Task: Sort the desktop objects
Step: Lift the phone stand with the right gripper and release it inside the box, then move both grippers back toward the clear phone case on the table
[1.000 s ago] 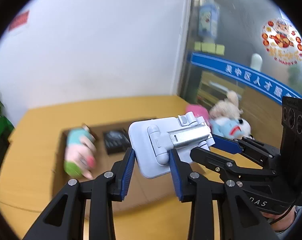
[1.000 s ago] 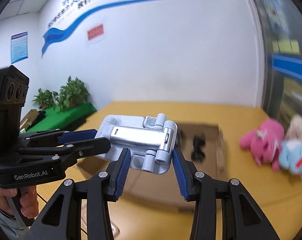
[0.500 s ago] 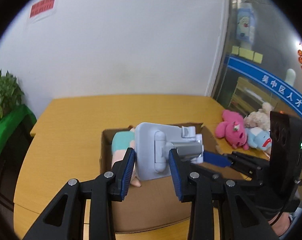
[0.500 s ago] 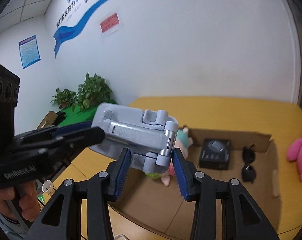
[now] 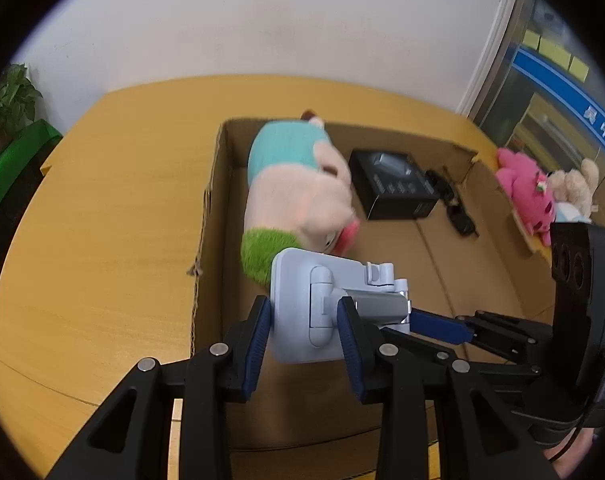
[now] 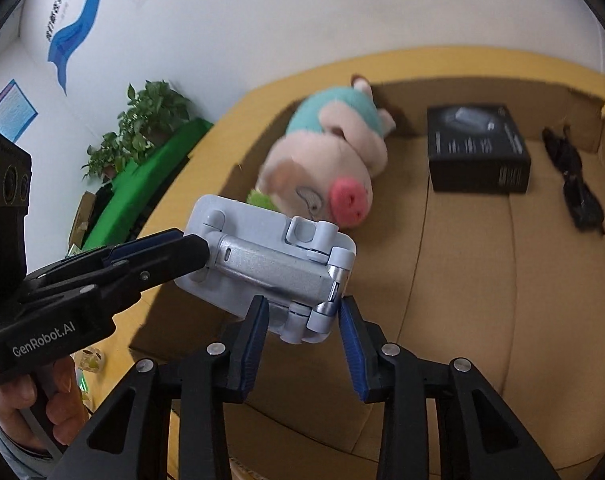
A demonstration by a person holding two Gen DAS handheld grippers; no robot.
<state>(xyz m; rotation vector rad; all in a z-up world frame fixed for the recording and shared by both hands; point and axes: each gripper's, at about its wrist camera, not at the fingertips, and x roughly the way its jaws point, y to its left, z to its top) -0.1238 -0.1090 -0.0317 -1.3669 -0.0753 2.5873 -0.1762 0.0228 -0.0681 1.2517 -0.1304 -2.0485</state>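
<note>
Both claws on the folded phone stand (image 5: 322,312): left claw (image 5: 304,330) clamped, right claw (image 6: 302,326) closing on its end, cardboard box (image 5: 218,184) floor directly below.

We see both views evenly and brightly lit, soft indoor light, no hard shadows. Black fisheye vignette rings each frame; the yellow wooden worktop (image 5: 102,208) bows strongly toward the edges. The pink-and-teal plush pig (image 6: 334,160) is smeared by motion blur in both views, and we note the brown cardboard box (image 5: 212,216) soft along its rim. The pale grey folding phone stand (image 6: 270,264) stays fairly sharp up close. Mild sheen on its metal hinge. The glass partition (image 5: 542,92) at right looks hazy.
</note>
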